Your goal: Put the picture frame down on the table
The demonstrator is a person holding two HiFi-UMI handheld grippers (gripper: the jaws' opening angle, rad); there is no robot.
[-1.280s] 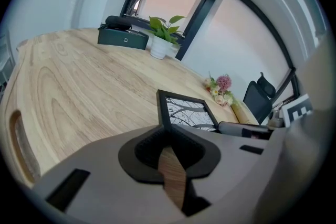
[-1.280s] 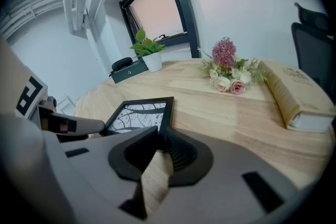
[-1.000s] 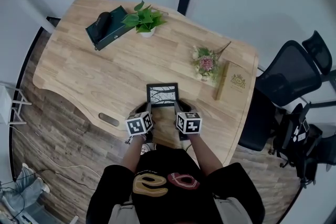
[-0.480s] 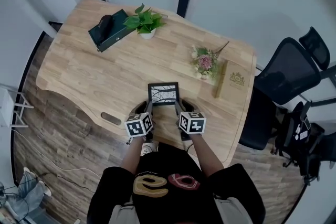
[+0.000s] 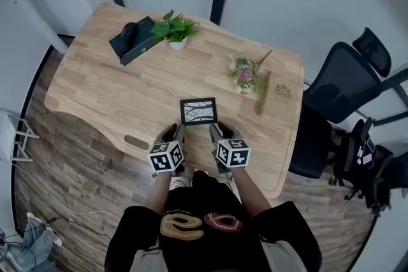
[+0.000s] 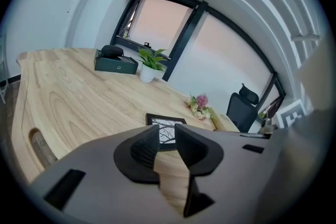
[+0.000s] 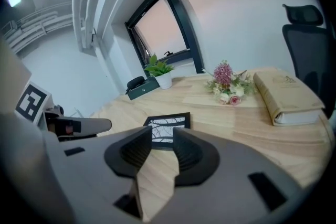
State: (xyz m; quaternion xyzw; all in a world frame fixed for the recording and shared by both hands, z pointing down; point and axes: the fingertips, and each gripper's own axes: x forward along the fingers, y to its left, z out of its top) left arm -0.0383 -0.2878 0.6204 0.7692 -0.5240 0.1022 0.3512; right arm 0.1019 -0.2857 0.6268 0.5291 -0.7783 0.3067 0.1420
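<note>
The black picture frame (image 5: 198, 111) with a branch drawing lies flat on the wooden table (image 5: 108, 92), near its front edge. Nothing holds it. My left gripper (image 5: 173, 132) sits just behind the frame's near left corner, open, with only bare wood showing between its jaws. My right gripper (image 5: 216, 131) sits behind the near right corner, also open and empty. In the left gripper view the picture frame (image 6: 167, 124) shows beyond the left gripper (image 6: 167, 135). The right gripper view has the picture frame (image 7: 168, 124) just past the right gripper (image 7: 162, 136).
A potted plant (image 5: 175, 29) and a dark box (image 5: 134, 39) stand at the table's far left. A flower bouquet (image 5: 245, 72) and a tan book (image 5: 275, 93) lie at the right. A black office chair (image 5: 338, 86) stands beyond the right edge. A cable slot (image 5: 136, 143) is cut near the front.
Both grippers have let go of the frame's near corners and drawn back toward the person. The frame now lies free on the table.
</note>
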